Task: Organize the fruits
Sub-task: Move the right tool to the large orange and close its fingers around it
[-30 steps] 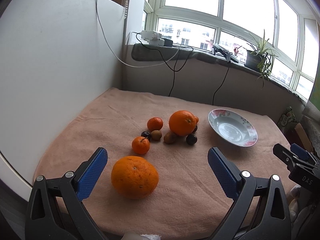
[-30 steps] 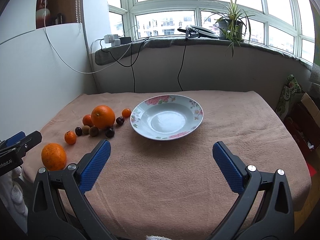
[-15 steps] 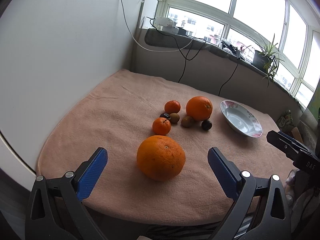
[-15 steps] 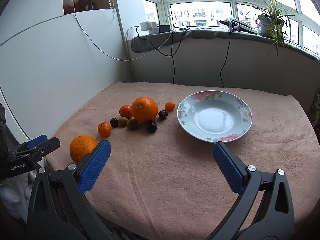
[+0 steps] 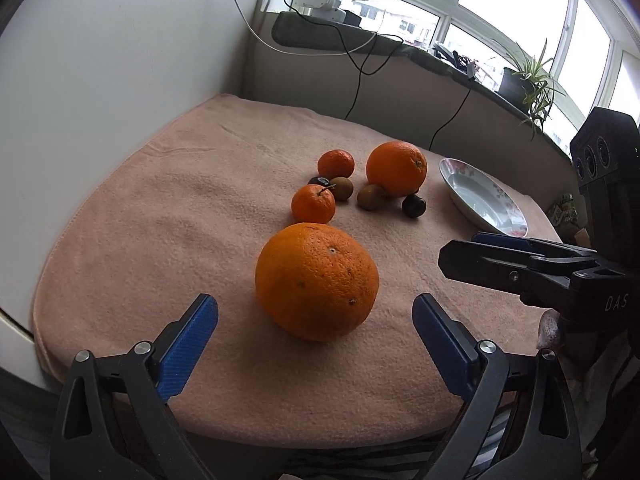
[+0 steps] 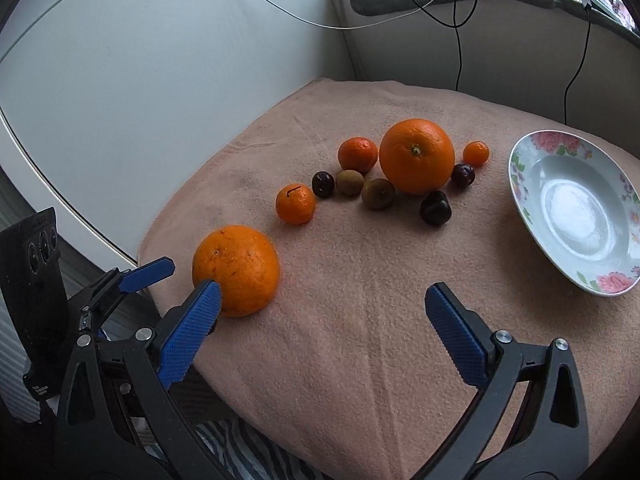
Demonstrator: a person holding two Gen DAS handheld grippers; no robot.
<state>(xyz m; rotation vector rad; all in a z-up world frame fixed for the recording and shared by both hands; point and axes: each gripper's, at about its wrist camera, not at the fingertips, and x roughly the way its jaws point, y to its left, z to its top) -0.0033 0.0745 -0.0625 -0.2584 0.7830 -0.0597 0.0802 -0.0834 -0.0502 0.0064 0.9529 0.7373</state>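
A large orange lies near the front left edge of the peach cloth; it also shows in the right wrist view. My left gripper is open, its jaws just short of this orange on either side. My right gripper is open and empty over bare cloth, to the right of the orange. Behind lie a second large orange, small mandarins, brown kiwis and dark plums. A flowered white plate is empty at the right.
A white wall panel borders the table on the left. A windowsill with cables, a power strip and a potted plant runs behind. The cloth's front edge lies just under both grippers.
Both grippers swung left and closer to the fruit. The near orange grew large between the left jaws. The right gripper dropped lower, the plate now at its right edge. Both stayed open.
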